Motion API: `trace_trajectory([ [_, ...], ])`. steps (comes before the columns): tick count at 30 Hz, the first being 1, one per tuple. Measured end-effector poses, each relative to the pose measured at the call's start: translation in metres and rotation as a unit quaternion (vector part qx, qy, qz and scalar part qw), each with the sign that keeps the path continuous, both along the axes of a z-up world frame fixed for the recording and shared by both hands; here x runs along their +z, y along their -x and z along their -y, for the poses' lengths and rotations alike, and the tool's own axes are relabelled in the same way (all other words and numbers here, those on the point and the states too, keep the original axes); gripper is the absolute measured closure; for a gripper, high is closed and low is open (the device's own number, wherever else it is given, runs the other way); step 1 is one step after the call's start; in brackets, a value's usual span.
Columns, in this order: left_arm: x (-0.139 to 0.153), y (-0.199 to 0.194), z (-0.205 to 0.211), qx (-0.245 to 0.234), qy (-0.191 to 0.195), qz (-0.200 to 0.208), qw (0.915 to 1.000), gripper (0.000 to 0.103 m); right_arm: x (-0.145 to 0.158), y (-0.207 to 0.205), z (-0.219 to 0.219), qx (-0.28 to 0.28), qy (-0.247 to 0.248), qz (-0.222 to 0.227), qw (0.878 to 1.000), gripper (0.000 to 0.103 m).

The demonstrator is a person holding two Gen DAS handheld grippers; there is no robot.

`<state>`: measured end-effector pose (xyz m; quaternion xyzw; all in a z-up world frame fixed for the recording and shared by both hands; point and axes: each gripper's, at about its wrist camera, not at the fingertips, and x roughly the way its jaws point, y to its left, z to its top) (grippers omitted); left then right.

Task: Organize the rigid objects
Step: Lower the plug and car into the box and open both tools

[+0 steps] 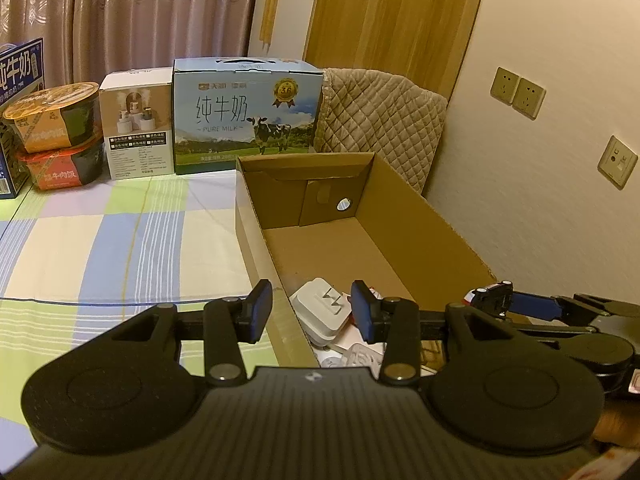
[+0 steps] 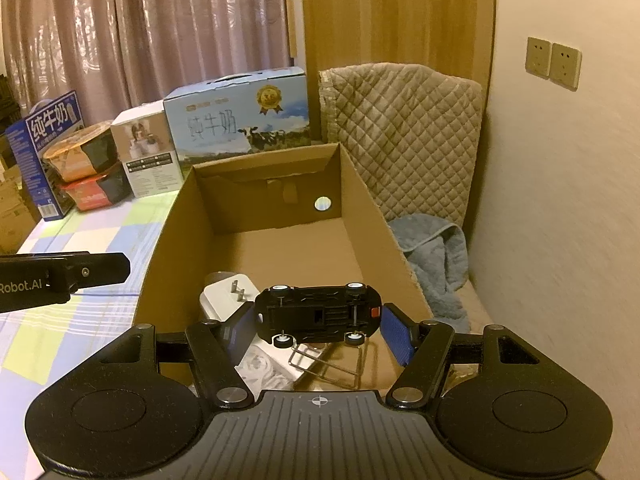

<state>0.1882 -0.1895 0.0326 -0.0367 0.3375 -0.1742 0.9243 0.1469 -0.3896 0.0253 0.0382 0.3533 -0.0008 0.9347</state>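
Note:
An open cardboard box stands on the checked cloth beside the wall. A white plug adapter lies prongs up at the box's near end, next to a wire stand and some white packaging. My left gripper hangs over the box's near left wall, above the adapter. Its blue pads are apart and hold nothing. My right gripper is shut on a black toy car, held upside down with its wheels up over the near end of the box.
Along the back stand a blue milk carton, a white product box, two stacked noodle bowls and a dark blue carton. A quilted cushion and a grey towel lie between box and wall.

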Motion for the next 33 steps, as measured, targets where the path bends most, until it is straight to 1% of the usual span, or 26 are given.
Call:
trace_trajectory([
  [11,0.003,0.001,-0.003,0.003,0.001,0.002,1.0000,0.062,0.002,-0.001,-0.004,0.002,0.002,-0.001,1.000,0.039],
  [18,0.001,0.000,-0.006,0.010,-0.001,0.000,0.9999,0.054,0.002,-0.005,-0.004,0.005,-0.001,-0.003,1.000,0.039],
  [21,0.001,-0.001,-0.007,0.014,-0.001,0.001,0.9999,0.045,0.001,-0.008,-0.005,0.019,-0.004,0.000,1.000,0.039],
  [23,0.000,-0.001,-0.009,0.016,0.001,0.001,0.9999,0.038,0.001,-0.009,-0.008,0.033,-0.001,0.008,0.999,0.036],
  [25,0.000,-0.002,-0.012,0.020,0.004,0.002,0.9998,0.032,0.001,-0.008,-0.008,0.033,-0.006,0.017,0.999,0.017],
  [33,-0.001,-0.001,-0.024,0.034,0.004,0.000,0.9994,0.022,-0.001,-0.008,-0.009,0.029,-0.009,0.009,0.999,0.015],
])
